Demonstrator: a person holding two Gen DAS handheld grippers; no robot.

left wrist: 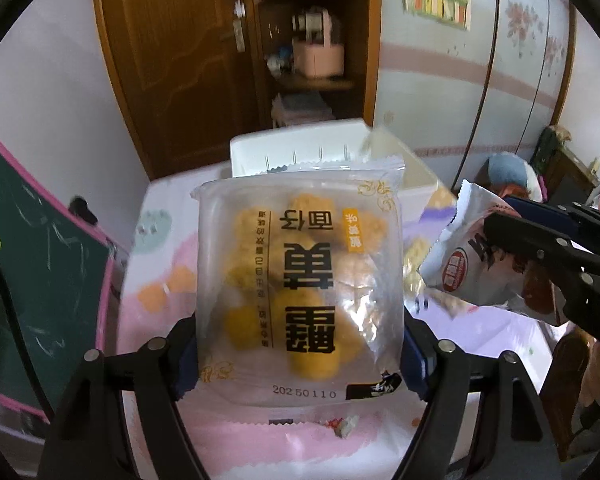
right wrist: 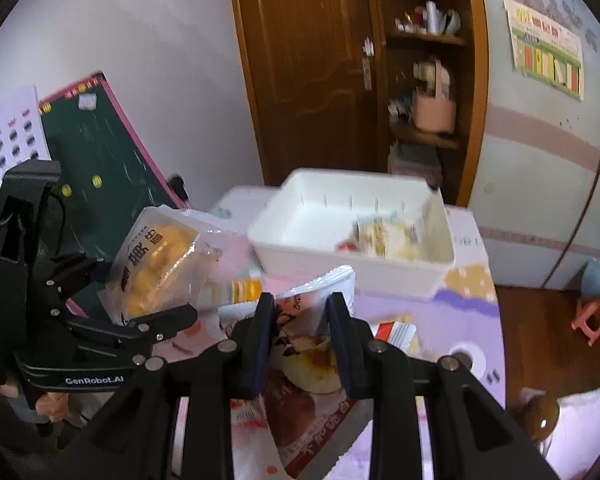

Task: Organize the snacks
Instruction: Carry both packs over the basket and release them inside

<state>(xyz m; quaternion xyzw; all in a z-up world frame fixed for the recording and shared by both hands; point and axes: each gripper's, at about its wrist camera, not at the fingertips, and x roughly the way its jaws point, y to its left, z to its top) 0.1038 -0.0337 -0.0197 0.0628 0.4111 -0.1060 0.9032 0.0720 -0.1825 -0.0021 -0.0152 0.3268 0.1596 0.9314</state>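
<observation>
The left gripper clamps a clear pack of yellow puffs by its 2 side edges, the pack standing up between the jaws toward 12 o'clock. At 3 o'clock of it, the right gripper pinches a white-and-red chip bag between narrowed jaws. Beyond both, at 12 o'clock, a white tub with snacks inside sits on the pink-patterned table.

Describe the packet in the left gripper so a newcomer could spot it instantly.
In front of the white bin, the left gripper clamps a clear snack packet. Unlike the right gripper's white-and-red packet, it shows yellow puffs.
</observation>
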